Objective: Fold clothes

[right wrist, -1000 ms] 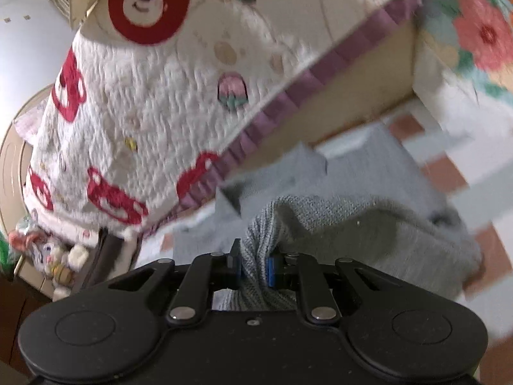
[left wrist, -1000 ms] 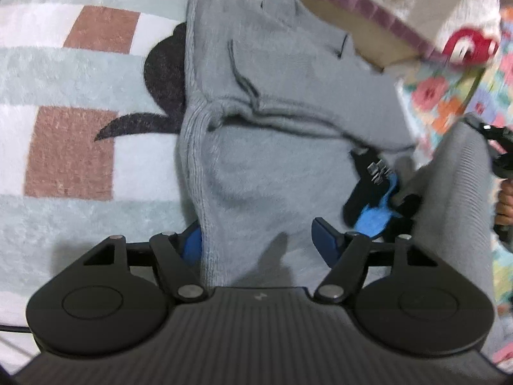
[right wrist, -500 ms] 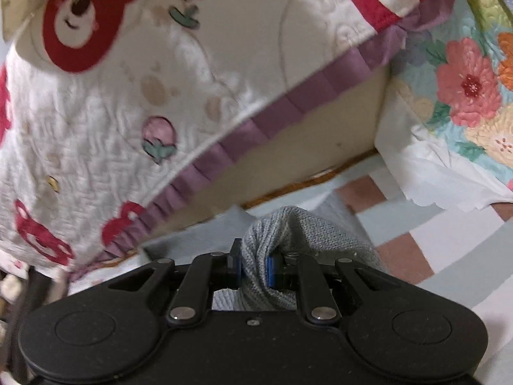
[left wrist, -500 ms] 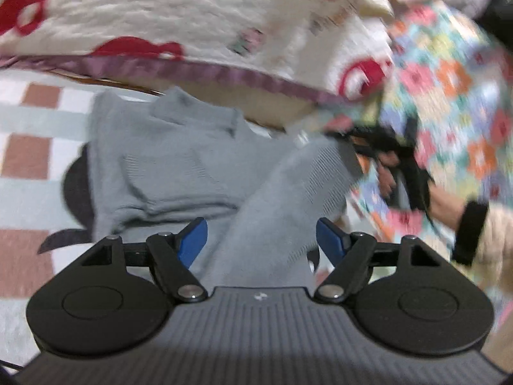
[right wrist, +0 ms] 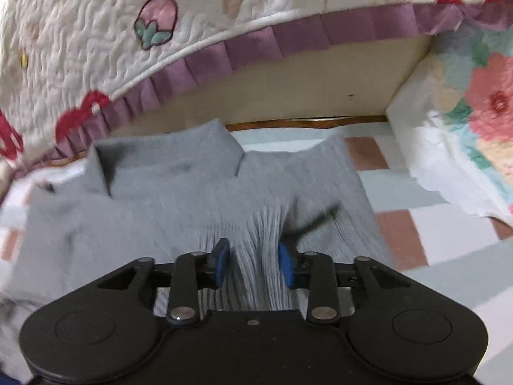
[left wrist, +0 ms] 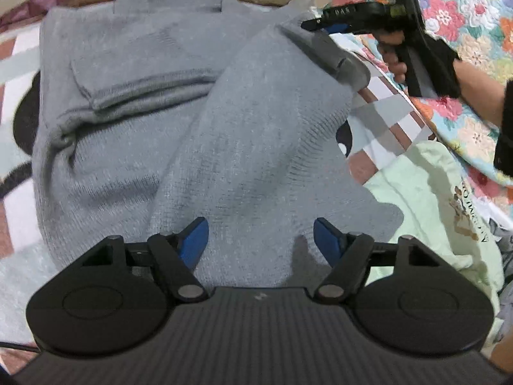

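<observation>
Now, sweater [left wrist: 134,147] place: flat on the checked rug [left wrist: 19,64], collar far, hem near.
Long axis: near to far.
Left gripper [left wrist: 261,235]: spread wide, empty.
Right gripper [right wrist: 253,261]: parted around a ribbed fold; grip uncertain.
Risk: loose fold slumps, folding askew.

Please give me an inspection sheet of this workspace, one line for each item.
Surface: checked rug in pink, white and pale green.
Job's things: grey sweater lying flat, right side folded over the body.
Clutter: pale green garment beside the sweater.
Tongs: left tongs open above the sweater; right tongs open, knit between the pads.
Cables: thin dark cable at the left edge.
Surroundings: quilted bedspread with purple frill; floral quilt.
</observation>
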`<control>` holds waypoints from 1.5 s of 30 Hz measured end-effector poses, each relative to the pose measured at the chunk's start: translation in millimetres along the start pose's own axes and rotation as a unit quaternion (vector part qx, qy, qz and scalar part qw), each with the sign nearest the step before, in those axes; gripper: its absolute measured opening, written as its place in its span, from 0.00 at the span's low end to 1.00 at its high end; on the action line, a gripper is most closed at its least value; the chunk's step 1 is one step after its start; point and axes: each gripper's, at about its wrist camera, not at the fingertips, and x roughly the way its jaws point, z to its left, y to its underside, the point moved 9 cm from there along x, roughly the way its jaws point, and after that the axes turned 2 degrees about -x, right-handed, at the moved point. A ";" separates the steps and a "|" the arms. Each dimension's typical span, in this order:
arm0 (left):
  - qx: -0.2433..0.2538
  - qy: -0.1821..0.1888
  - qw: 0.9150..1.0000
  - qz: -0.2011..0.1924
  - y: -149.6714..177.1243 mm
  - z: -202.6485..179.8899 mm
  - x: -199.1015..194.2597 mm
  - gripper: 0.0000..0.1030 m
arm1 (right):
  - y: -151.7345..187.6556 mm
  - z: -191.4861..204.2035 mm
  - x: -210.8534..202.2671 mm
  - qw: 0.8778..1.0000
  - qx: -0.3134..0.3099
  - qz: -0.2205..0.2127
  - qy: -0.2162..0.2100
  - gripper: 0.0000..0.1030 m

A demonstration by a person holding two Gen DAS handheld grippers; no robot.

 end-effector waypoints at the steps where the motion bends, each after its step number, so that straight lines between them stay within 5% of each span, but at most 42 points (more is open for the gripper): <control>1: 0.001 -0.003 1.000 0.000 0.4 -0.1 0.0 0.69 | 2.6 0.2 -12.7 1.000 0.005 -0.021 0.006 0.50; 4: 0.007 -0.012 1.000 -0.002 0.9 -0.6 -0.5 0.69 | 20.4 -4.7 -62.3 0.996 0.062 -0.067 0.024 0.57; 7: 0.021 -0.013 1.000 -0.015 -2.8 -2.3 -6.3 0.68 | 58.6 -11.0 -105.4 0.991 0.111 -0.052 0.047 0.58; 12: 0.036 -0.012 0.998 -0.045 -10.7 -5.7 -20.3 0.68 | 138.8 15.0 -122.4 0.970 0.209 0.078 -0.092 0.58; 16: 0.037 0.009 0.996 -0.077 -19.9 -12.1 -34.1 0.70 | 179.0 33.3 -122.0 0.946 0.261 0.152 -0.115 0.58; 20: 0.026 0.046 0.994 -0.097 -25.3 -17.5 -44.5 0.71 | 182.5 46.4 -114.9 0.923 0.303 0.178 -0.157 0.58; 29: 0.072 -0.006 0.995 -0.074 -19.5 -21.0 -29.3 0.71 | 199.4 100.6 -106.7 0.900 0.266 0.248 -0.241 0.61; 31: 0.087 -0.009 0.994 -0.072 -18.6 -23.8 -29.3 0.72 | 200.6 104.1 -109.3 0.900 0.263 0.240 -0.252 0.55; 32: 0.095 -0.009 0.993 -0.074 -19.0 -25.7 -31.1 0.72 | 201.0 104.0 -110.4 0.901 0.264 0.232 -0.256 0.44; 33: 0.101 -0.008 0.992 -0.078 -19.6 -27.3 -33.7 0.73 | 197.8 105.7 -111.1 0.901 0.266 0.221 -0.263 0.16; 34: 0.105 -0.003 0.991 -0.081 -19.9 -29.2 -36.4 0.73 | 193.6 107.9 -111.7 0.900 0.267 0.210 -0.271 0.12; 40: 0.079 0.074 0.988 -0.111 -25.8 -41.2 -53.2 0.73 | 155.1 122.5 -125.6 0.906 0.246 0.133 -0.319 0.11; 45: 0.118 0.087 0.982 -0.120 -21.5 -61.1 -52.7 0.75 | 127.7 138.3 -130.0 0.903 0.224 0.094 -0.355 0.11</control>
